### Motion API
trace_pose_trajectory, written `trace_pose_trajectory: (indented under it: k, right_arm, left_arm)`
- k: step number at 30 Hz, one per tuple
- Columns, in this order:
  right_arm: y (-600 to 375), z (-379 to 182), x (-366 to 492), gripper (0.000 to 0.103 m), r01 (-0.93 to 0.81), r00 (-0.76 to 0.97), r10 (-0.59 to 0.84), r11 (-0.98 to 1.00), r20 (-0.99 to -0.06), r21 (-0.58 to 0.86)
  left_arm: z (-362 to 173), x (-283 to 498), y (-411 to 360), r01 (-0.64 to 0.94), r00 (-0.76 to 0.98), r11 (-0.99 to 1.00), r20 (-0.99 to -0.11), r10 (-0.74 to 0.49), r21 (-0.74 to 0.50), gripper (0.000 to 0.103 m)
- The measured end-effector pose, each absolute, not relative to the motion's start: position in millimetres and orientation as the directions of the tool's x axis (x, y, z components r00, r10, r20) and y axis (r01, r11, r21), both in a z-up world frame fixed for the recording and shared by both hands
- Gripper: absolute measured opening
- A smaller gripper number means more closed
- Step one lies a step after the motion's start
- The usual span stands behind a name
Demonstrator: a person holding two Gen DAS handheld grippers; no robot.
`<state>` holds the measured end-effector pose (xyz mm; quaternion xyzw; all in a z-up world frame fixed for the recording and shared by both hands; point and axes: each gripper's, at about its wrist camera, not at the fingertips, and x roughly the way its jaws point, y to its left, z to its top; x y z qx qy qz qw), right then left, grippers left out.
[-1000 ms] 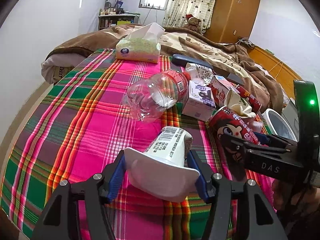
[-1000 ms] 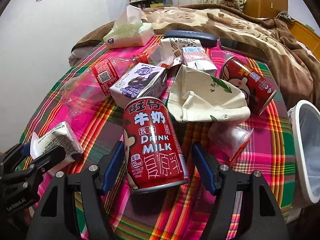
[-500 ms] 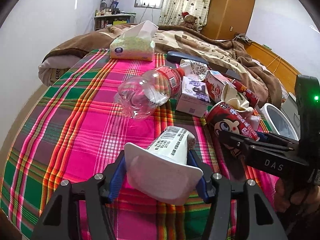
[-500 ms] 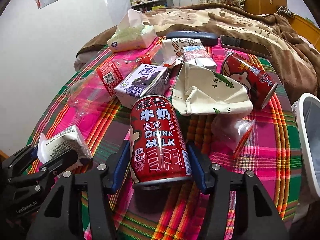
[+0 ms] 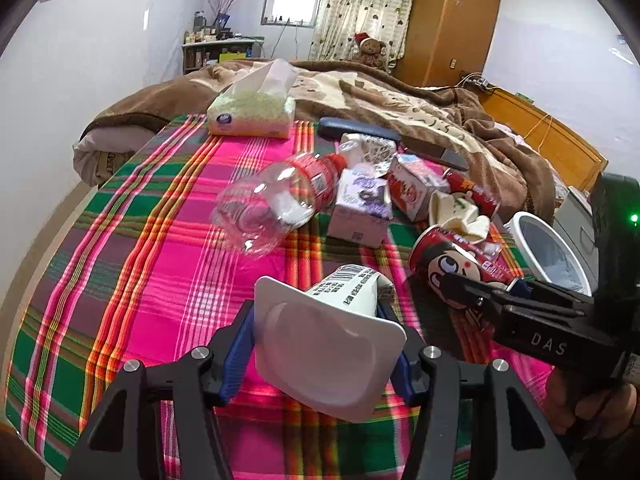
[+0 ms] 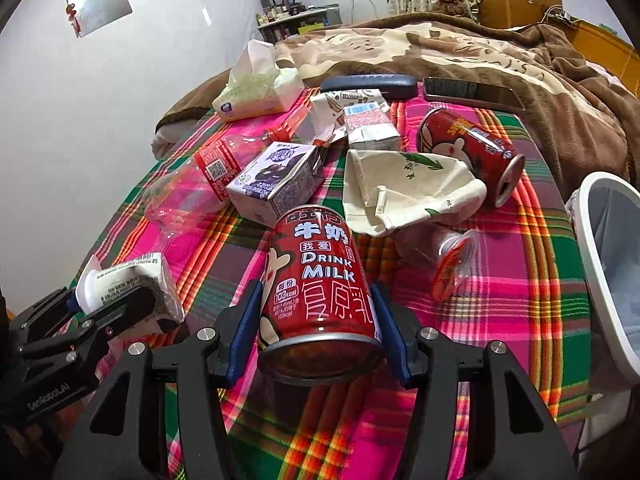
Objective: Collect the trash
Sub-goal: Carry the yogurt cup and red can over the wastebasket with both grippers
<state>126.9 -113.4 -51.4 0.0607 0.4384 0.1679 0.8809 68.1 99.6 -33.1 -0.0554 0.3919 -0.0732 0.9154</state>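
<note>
A white yogurt cup lies between the blue pads of my left gripper, which touch its sides as the jaws are closing; its wide base faces the camera. In the right wrist view this cup and the left gripper sit at lower left. My right gripper is shut on a red milk can lying on the plaid cloth. The left wrist view shows that can in the right gripper.
A white bin stands off the bed's right edge. More trash lies beyond: clear bottle, purple carton, crumpled paper cup, second red can, small clear cup. Tissue pack, phone behind.
The right jaws came in from either side of the red can until the pads pressed on it. The left jaws narrowed slightly on the yogurt cup. Neither hand has shifted much.
</note>
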Motion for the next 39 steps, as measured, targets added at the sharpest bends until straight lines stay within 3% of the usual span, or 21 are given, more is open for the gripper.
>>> trace_pose_trajectory:
  k: [25, 39]
  right_arm:
    - [-187.3, -21.2, 100.2, 0.055, -0.176, 0.670, 0.343, 0.935, -0.659, 0.308]
    - [-265.3, -9.2, 106.6, 0.055, -0.030, 0.744, 0.207, 0.960, -0.635, 0.278]
  left_arm:
    - [3.5, 70.6, 17.8, 0.251, 0.696, 0.958, -0.661, -0.280, -0.141, 0.058]
    - [15.0, 96.3, -65.7, 0.385, 0.663, 0.914, -0.650, -0.371, -0.129, 0.058]
